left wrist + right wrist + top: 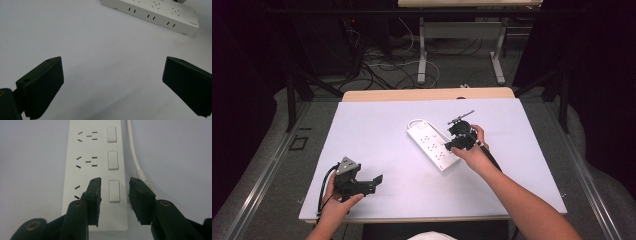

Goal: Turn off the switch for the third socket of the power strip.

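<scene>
While your left hand rests near the front left of the white worktop (377, 125), your right gripper (114, 191) hangs over the near end of the power strip (432, 144), which lies at an angle near the middle of the worktop, its cord (136, 160) running off the far end. Seen along the right gripper, the jaws are partly closed but grasp nothing: they straddle the nearest rocker switch (114, 191), one jaw over the socket slots and the other at the strip's edge beside the cord. That placement suggests you are lining up on this switch, probably to press it, though whether a jaw already touches the strip is hard to tell from this angle. Two more switches (112, 160) sit farther along the same row. Your left gripper (112, 85) is held well apart from the strip with its jaws spread wide and empty, likely parked so it stays clear of the right hand's work.
</scene>
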Motion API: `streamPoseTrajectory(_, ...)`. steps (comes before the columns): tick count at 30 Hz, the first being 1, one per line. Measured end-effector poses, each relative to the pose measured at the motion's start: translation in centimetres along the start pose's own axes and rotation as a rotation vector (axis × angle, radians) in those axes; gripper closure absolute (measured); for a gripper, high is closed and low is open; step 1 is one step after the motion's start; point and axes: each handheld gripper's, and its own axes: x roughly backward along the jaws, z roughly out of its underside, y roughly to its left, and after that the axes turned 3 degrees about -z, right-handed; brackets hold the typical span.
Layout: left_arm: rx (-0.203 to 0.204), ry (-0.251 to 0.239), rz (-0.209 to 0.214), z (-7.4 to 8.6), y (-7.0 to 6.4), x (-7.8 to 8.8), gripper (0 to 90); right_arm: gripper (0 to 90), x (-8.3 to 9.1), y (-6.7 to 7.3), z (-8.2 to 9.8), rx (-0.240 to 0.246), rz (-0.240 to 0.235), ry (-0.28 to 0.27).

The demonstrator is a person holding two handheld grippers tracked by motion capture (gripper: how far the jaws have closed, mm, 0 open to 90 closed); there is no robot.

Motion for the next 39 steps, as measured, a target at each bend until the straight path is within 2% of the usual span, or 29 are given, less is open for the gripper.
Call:
streamPoseTrajectory(1,0.002,-0.005,-0.002,0.0,0.0,0.0,3.5,65.3,-0.1,0.1,0.0,-0.028,0.002,0.002)
streamPoseTrajectory(3,0.003,-0.009,-0.005,0.0,0.0,-0.1,3.5,66.7,-0.1,0.1,-0.1,-0.022,0.005,0.010)
streamPoseTrajectory(8,0.002,-0.009,-0.005,0.0,0.0,-0.1,3.5,72.4,-0.5,0.1,-0.1,-0.045,0.004,0.012)
streamPoseTrajectory(9,0.002,-0.008,-0.005,0.0,0.0,-0.1,3.5,73.8,-0.7,-0.1,-0.1,-0.021,-0.011,-0.008)
streamPoseTrajectory(10,0.003,-0.009,-0.004,0.0,0.0,-0.1,3.5,75.6,-0.6,0.0,-0.1,-0.043,0.002,0.020)
streamPoseTrajectory(17,0.001,0.002,0.001,0.0,0.0,-0.1,3.6,82.9,-1.1,0.0,-0.2,-0.033,0.011,0.035)
streamPoseTrajectory(18,0.001,0.002,0.001,0.0,0.0,-0.1,3.6,86.0,-1.2,0.1,-0.1,-0.052,0.012,0.050)
streamPoseTrajectory(20,0.001,0.002,0.001,0.0,0.0,-0.1,3.6,87.3,-1.3,0.0,-0.1,-0.035,0.012,0.039)
streamPoseTrajectory(21,0.001,0.002,0.002,0.0,0.0,-0.1,3.6,88.9,-1.4,0.0,-0.1,-0.012,0.013,0.058)
streamPoseTrajectory(26,0.001,0.001,0.002,0.0,0.0,-0.1,3.7,90.0,-1.7,0.0,-0.1,-0.012,0.016,0.063)
streamPoseTrajectory(32,0.001,0.002,0.002,0.0,0.0,-0.1,3.7,90.0,-2.1,0.0,0.0,-0.003,0.028,0.101)
streamPoseTrajectory(33,0.000,0.002,0.003,0.0,0.0,-0.1,3.7,90.0,-2.5,0.0,0.2,-0.007,0.008,0.045)
streamPoseTrajectory(34,0.000,0.002,0.002,0.0,0.0,-0.1,3.7,90.0,-2.4,0.1,0.1,-0.005,0.012,0.089)
streamPoseTrajectory(35,0.000,0.003,0.002,0.0,0.0,-0.1,3.7,90.0,-2.4,0.1,0.1,-0.005,0.012,0.089)
streamPoseTrajectory(37,0.001,0.002,0.003,0.0,0.0,-0.1,3.8,90.0,-2.2,0.2,0.0,-0.010,0.028,0.138)
streamPoseTrajectory(39,0.001,0.002,0.003,0.0,0.0,-0.1,3.8,90.0,-2.3,0.1,0.0,-0.004,0.019,0.115)
